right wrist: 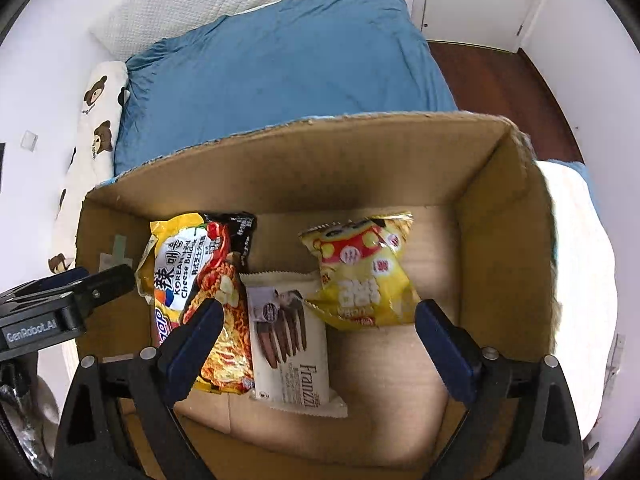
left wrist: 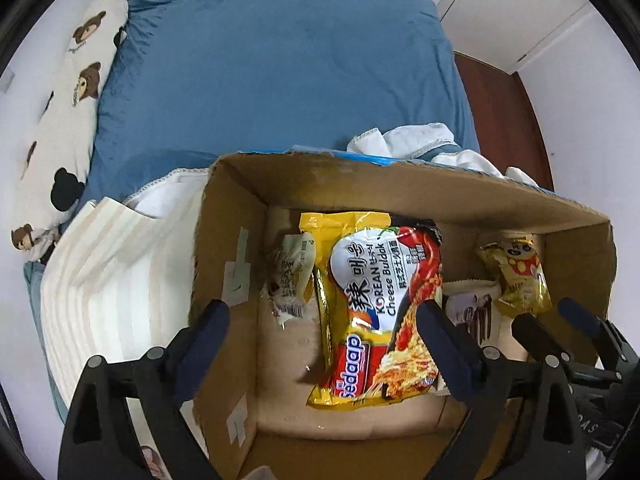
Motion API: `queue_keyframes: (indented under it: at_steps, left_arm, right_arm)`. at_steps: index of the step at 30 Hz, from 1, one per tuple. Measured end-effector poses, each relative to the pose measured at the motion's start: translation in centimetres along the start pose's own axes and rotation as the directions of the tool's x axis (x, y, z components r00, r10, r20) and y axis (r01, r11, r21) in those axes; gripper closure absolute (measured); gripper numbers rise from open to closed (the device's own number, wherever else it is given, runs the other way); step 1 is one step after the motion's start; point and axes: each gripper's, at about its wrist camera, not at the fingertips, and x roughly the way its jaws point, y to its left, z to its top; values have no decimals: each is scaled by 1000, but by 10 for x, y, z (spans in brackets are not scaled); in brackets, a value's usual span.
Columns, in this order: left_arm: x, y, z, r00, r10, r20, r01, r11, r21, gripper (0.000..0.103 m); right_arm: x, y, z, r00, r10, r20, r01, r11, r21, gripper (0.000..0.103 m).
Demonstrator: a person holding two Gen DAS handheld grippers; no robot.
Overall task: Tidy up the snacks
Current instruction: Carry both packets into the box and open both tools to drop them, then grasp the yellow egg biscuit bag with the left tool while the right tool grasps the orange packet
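An open cardboard box (left wrist: 236, 240) (right wrist: 500, 216) sits on a bed and holds several snacks. A yellow Sedaap Korean Cheese Buldak noodle pack (left wrist: 372, 312) (right wrist: 196, 276) lies at the box's left. A white Franzzi biscuit pack (right wrist: 288, 344) (left wrist: 476, 312) lies in the middle, a yellow puffed-snack bag (right wrist: 364, 276) (left wrist: 516, 276) at the right, and a small pale packet (left wrist: 290, 276) at the far left. My left gripper (left wrist: 324, 344) is open and empty above the noodle pack. My right gripper (right wrist: 320, 340) is open and empty above the Franzzi pack.
The bed has a blue duvet (left wrist: 280, 72) (right wrist: 280, 64) behind the box. A bear-print pillow (left wrist: 68, 120) (right wrist: 96, 120) lies at the left. A striped cloth (left wrist: 116, 276) is left of the box, white fabric (left wrist: 420, 140) behind it. Dark wood floor (right wrist: 500, 68) is at the right.
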Motion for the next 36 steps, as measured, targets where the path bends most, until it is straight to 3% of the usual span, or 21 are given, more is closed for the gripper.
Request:
queue_keyframes:
  at_steps: [9, 14, 26, 31, 36]
  left_arm:
    - [-37, -9, -38, 993, 1, 122, -4, 1000, 23, 8]
    - [-60, -16, -68, 982, 0, 191, -9, 999, 44, 8]
    - [-121, -14, -154, 930, -3, 368, -19, 998, 57, 8]
    - [-142, -13, -190, 900, 15, 436, -48, 997, 64, 8]
    - [-152, -6, -228, 890, -12, 455, -7, 999, 40, 8]
  right_arm:
    - [-29, -3, -26, 999, -8, 43, 9, 1000, -23, 4]
    - [-58, 0, -49, 993, -13, 114, 18, 999, -45, 4]
    - [-128, 18, -132, 960, -2, 279, 26, 996, -85, 4]
    - [-155, 25, -167, 940, 20, 341, 14, 995, -98, 4]
    - [-165, 23, -203, 937, 68, 342, -38, 995, -92, 4]
